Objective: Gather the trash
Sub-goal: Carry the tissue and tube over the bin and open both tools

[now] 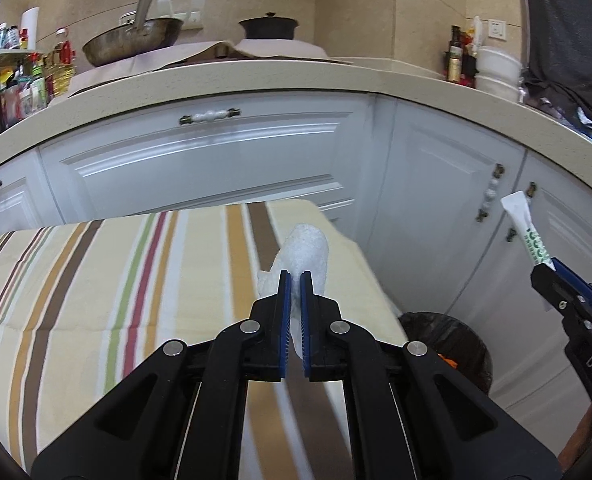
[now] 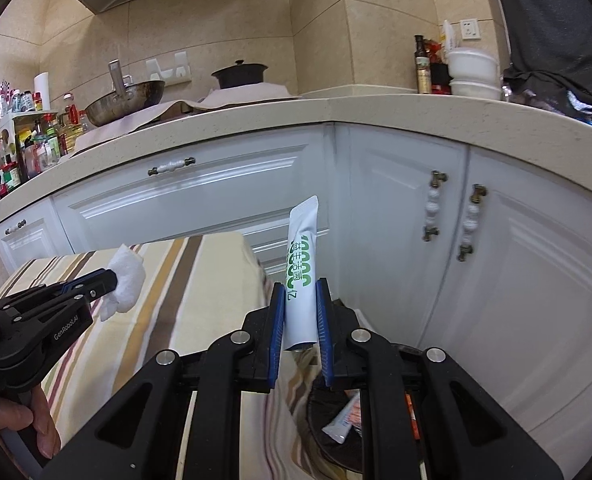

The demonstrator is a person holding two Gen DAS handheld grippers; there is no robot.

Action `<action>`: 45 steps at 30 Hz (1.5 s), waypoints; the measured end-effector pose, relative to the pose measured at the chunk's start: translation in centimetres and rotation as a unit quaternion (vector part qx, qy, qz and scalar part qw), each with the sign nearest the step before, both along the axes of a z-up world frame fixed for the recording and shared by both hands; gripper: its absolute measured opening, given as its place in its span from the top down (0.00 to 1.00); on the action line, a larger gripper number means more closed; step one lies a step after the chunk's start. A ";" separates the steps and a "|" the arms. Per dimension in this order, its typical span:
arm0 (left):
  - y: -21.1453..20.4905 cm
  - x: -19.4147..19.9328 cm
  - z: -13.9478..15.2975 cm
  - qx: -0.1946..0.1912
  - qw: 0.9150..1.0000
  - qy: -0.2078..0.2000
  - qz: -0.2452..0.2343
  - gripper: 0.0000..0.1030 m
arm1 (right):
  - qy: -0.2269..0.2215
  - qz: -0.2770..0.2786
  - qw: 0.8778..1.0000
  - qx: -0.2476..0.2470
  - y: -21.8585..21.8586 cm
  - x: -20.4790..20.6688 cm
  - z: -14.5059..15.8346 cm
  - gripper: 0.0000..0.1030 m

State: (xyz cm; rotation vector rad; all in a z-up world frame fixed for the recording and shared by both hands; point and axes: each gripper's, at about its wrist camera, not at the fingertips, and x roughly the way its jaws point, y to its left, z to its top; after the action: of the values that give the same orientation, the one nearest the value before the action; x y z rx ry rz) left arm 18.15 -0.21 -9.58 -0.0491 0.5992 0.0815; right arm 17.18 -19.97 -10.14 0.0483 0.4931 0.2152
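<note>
- The white cabinets (image 2: 199, 200) and the pale countertop (image 2: 376, 110) fill the far side of both views, with a wok (image 2: 125, 100) and a dark lidded pot (image 2: 239, 74) up on the counter.
- A striped cloth (image 1: 95, 280) covers the table at near left; no loose litter shows on the part of it in view.
- The black-lined trash bin (image 2: 336, 420) sits low at right, beside the table's right edge and in front of the cabinets; it already holds a few wrappers.
- The right gripper (image 2: 300, 320) has its jaws pressed against a long white sachet (image 2: 302, 264) with green print, standing nearly upright above the bin.
- The sachet looks light, thin and slick, likely to slip or buckle; the hold across its lower half seems sound, and the tall free end will flop.
- The left gripper (image 1: 295, 304) is clamped on a crumpled white tissue (image 1: 304, 248), held in the air over the cloth's right part, left of the bin.
- The tissue appears soft, nearly weightless and compressible; a pinch through the bulk of the wad suits it, though a loose corner hangs free and it may cling to the pads on release.
</note>
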 end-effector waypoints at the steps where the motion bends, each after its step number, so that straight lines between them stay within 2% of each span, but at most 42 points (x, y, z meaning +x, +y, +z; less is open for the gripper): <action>1: -0.9 -0.1 0.1 -0.001 1.000 -0.001 -0.010 0.95 | 0.000 -0.003 1.000 -0.002 -0.4 -0.2 0.0 0.84; 16: -12.2 0.0 -1.2 0.000 0.994 0.004 -0.106 0.95 | 0.019 -0.071 0.997 0.005 -7.6 -1.1 -2.3 0.84; 30: -17.8 4.1 -5.3 0.012 0.990 0.055 -0.130 0.94 | 0.050 -0.094 0.994 0.012 -11.6 1.9 -6.4 0.84; 31: -18.1 4.5 -5.6 0.013 0.990 0.059 -0.128 0.93 | 0.053 -0.094 0.994 0.014 -11.8 2.4 -6.9 0.81; 34: -18.8 5.6 -6.5 0.012 0.989 0.071 -0.126 0.81 | 0.059 -0.103 0.993 0.013 -12.6 3.6 -7.9 0.64; 36: -19.0 5.8 -6.9 0.015 0.989 0.074 -0.126 0.70 | 0.062 -0.110 0.992 0.017 -13.1 4.1 -8.3 0.63; 38: -19.3 6.0 -7.2 0.017 0.989 0.074 -0.126 0.65 | 0.061 -0.114 0.991 0.019 -13.4 4.2 -8.4 0.63; 45: -19.4 5.9 -6.9 0.014 0.989 0.071 -0.127 0.60 | 0.047 -0.123 0.991 0.014 -13.8 3.4 -7.5 0.63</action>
State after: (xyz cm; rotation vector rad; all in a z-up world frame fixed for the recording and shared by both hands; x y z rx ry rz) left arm 24.03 -19.58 -16.44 0.0611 0.7428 -0.1554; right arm 20.62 -33.76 -17.64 0.1468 0.5730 -0.0228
